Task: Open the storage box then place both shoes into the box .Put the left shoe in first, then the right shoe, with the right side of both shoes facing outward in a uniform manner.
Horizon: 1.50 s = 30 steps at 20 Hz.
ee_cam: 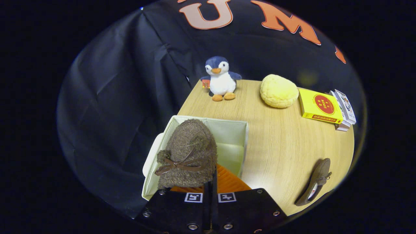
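A fuzzy brown shoe (188, 152) with a small brown bow hangs toe-forward over the open pale storage box (242, 143). My gripper (210, 182) is shut on the shoe's rear edge, its fingers pressed nearly together. The box stands at the wooden table's near left corner, its inside bare beyond the shoe. The second brown shoe (314, 185) lies on the table to the right of the fingers, near the table's edge, sole side partly up.
On the wooden table (282, 146) beyond the box stand a plush penguin (221, 79), a yellow round bun-like cushion (279, 91) and a yellow book on a stack of small boxes (325, 107). The table's left edge drops off beside the box.
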Tool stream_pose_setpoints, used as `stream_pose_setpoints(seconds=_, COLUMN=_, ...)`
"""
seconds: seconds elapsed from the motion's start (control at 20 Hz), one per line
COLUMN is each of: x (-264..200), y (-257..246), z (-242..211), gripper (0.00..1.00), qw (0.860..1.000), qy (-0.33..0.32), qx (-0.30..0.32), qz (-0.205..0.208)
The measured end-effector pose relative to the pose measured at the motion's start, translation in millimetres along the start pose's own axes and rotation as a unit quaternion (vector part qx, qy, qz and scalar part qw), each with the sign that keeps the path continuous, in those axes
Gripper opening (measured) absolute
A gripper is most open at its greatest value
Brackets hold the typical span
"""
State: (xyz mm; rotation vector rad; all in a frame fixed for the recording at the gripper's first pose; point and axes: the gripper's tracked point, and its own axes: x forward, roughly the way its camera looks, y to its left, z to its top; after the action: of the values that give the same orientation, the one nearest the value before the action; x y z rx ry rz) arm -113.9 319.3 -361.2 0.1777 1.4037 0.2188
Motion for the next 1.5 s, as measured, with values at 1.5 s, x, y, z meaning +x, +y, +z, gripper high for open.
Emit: stream_pose_setpoints(seconds=1.5, x=5.4, y=54.8, z=-36.9, gripper=0.39, qw=0.985, qy=0.085, qx=0.037, qz=0.147)
